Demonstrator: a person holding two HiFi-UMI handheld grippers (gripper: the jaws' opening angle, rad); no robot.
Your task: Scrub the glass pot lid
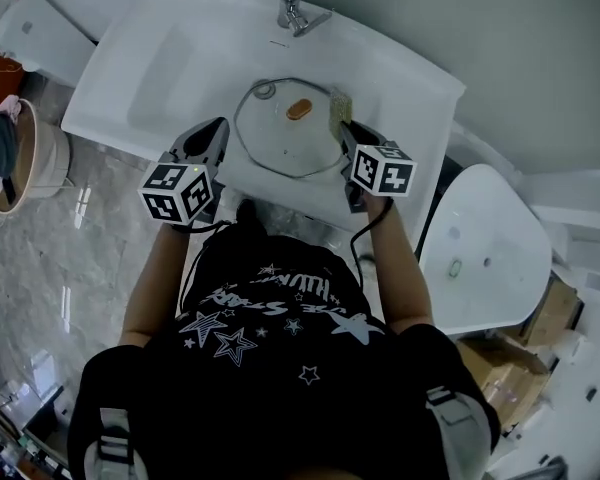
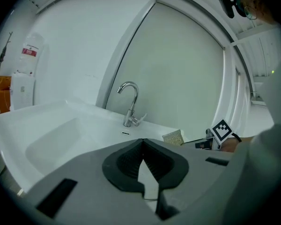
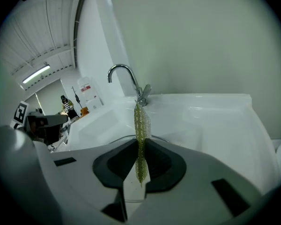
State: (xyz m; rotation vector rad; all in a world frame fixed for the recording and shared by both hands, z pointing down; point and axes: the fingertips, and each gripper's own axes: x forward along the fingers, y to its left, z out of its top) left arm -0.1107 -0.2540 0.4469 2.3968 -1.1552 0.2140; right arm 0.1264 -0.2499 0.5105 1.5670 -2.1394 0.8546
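Scrubbing looks, to my judgement, only at its beginning: from the head view the glass pot lid (image 1: 280,140) lies flat in the white sink (image 1: 170,63) in the upper middle of the frame. No foam or water is visible on it, so nearly all the cleaning seems left. In the same view the left tool (image 1: 217,132) is at the left rim of the lid and the right tool (image 1: 342,128) at its right rim, with a yellow-green scrub pad (image 1: 338,104) standing out over the glass. In the left gripper view the jaws meet at their tips in the lower middle. I see nothing between them, and the lid is not in this view. In the right gripper view the jaws are clamped on the scrub pad, seen edge-on as a thin strip, which rises toward the faucet (image 3: 130,78).
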